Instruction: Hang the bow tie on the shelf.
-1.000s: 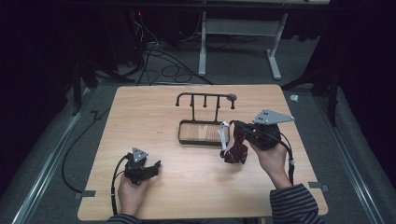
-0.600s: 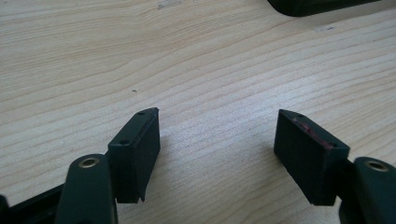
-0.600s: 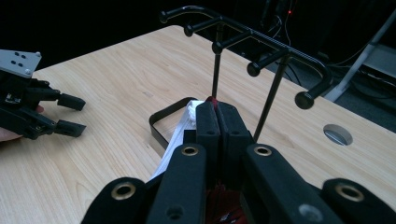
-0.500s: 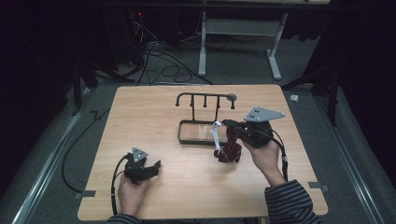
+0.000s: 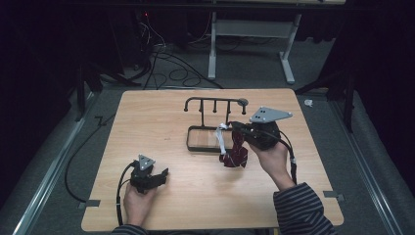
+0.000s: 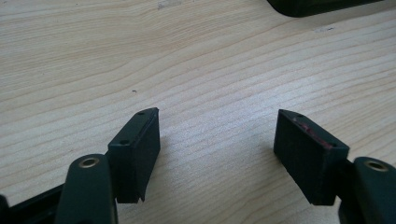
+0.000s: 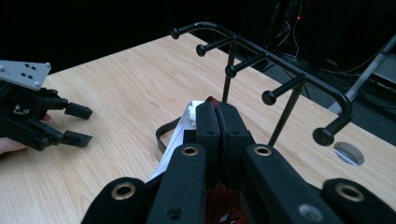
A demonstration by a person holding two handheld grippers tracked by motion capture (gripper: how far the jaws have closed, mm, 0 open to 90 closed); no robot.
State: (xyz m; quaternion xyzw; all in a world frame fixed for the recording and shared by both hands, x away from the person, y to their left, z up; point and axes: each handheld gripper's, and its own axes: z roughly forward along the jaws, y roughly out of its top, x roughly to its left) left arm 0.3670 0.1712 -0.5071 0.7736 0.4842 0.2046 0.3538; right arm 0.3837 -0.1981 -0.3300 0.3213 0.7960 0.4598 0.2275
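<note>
**Carefully now: dark red cloth item held beside the black peg rack**

Leftmost, the left gripper (image 5: 157, 176) rests low on the light wooden table (image 5: 147, 117), jaws spread wide with bare wood between them, grasping nothing. Ahead of the right gripper (image 5: 234, 133), whose jaws are clenched on a dark red fabric item with white straps (image 5: 234, 155), stands the black metal rack with knobbed pegs (image 7: 261, 56), just beyond and above the fingertips. My judgement: the item is meant for a peg, so lift a strap clear above a knob and keep the grip firm. No brand, label or writing is legible.
</note>
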